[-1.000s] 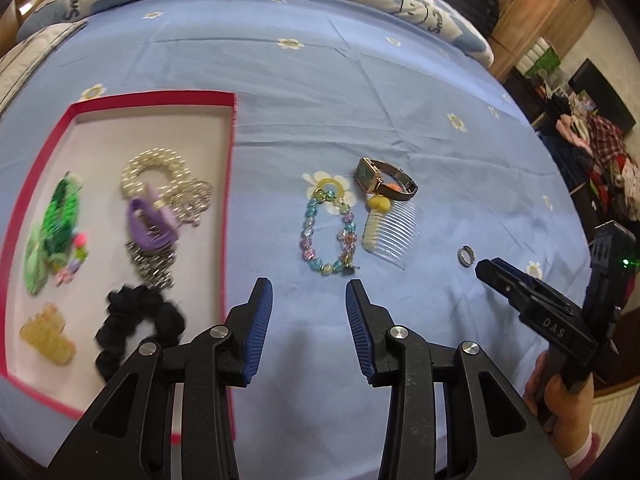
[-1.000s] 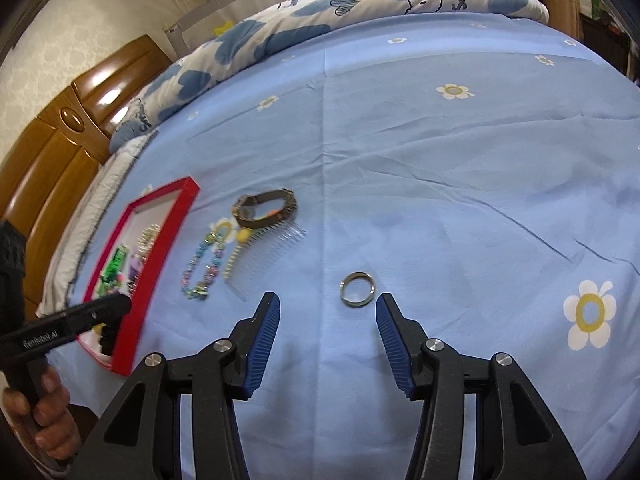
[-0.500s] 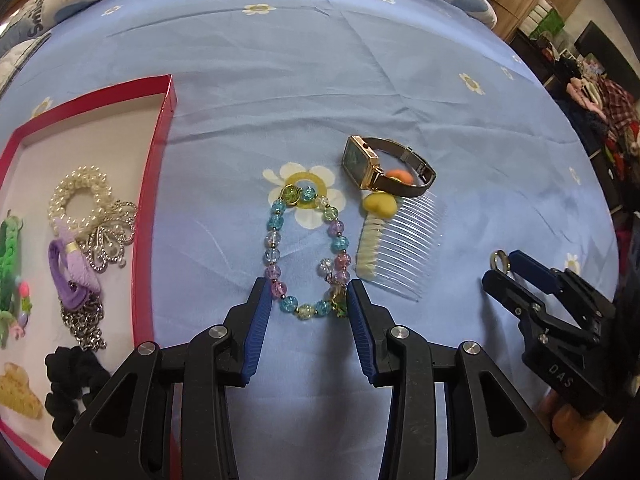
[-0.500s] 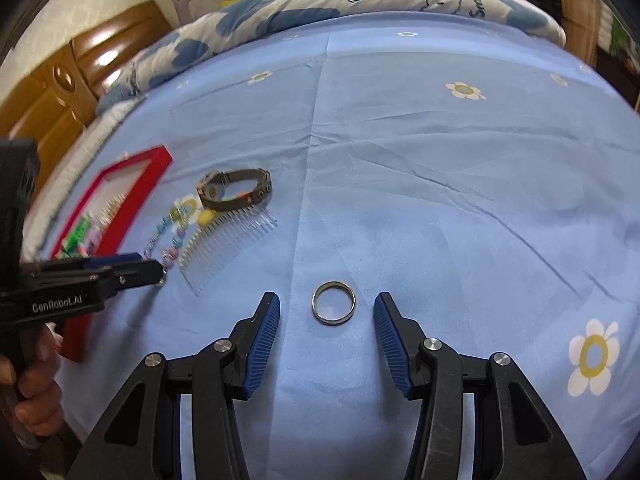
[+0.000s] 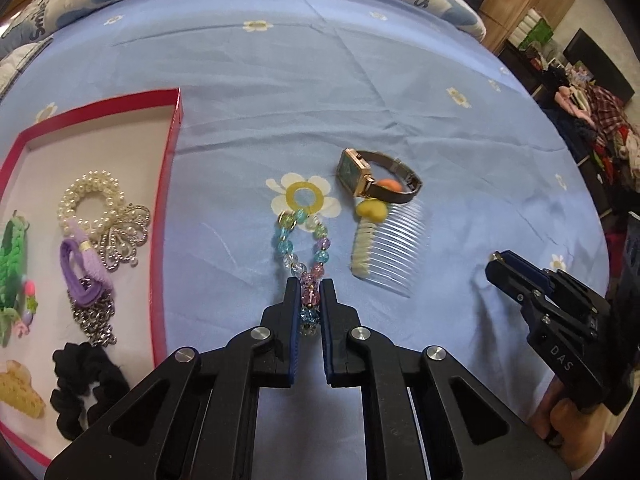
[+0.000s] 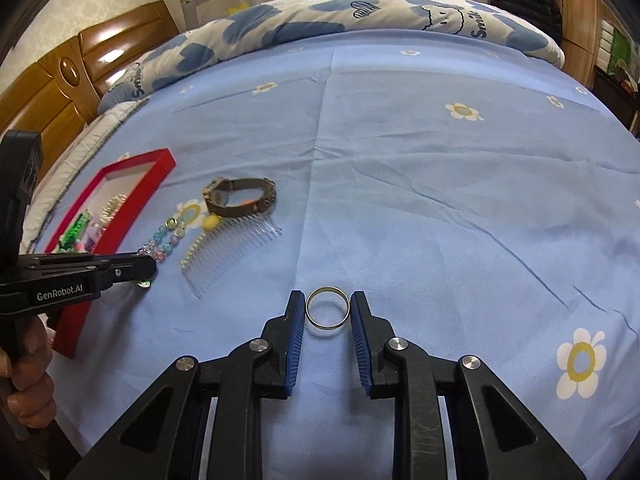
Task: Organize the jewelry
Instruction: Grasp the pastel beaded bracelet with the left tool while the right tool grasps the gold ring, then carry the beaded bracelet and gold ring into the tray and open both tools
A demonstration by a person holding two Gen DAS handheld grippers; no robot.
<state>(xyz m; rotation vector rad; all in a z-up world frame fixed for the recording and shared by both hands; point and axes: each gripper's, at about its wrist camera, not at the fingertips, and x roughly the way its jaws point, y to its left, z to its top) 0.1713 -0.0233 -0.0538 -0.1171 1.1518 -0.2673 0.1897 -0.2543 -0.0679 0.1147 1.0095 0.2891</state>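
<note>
A pastel bead bracelet (image 5: 298,236) lies on the blue bedsheet. My left gripper (image 5: 310,292) is shut on its near end; it also shows in the right wrist view (image 6: 148,268). A metal ring (image 6: 327,306) lies between the fingers of my right gripper (image 6: 327,308), which have closed to the ring's sides. The right gripper shows in the left wrist view (image 5: 498,264). A red-rimmed tray (image 5: 170,176) at the left holds a pearl bracelet (image 5: 90,200), a purple tie, a black scrunchie (image 5: 84,384) and other pieces.
A brown-strap watch (image 5: 376,178) and a clear hair comb (image 5: 390,252) with a yellow heart lie just right of the bracelet. A blue-and-white quilt (image 6: 360,16) runs along the far side. A wooden headboard (image 6: 44,92) stands at far left.
My left gripper moved forward and closed on the bracelet's near end. My right gripper moved forward over the ring and its fingers narrowed around it.
</note>
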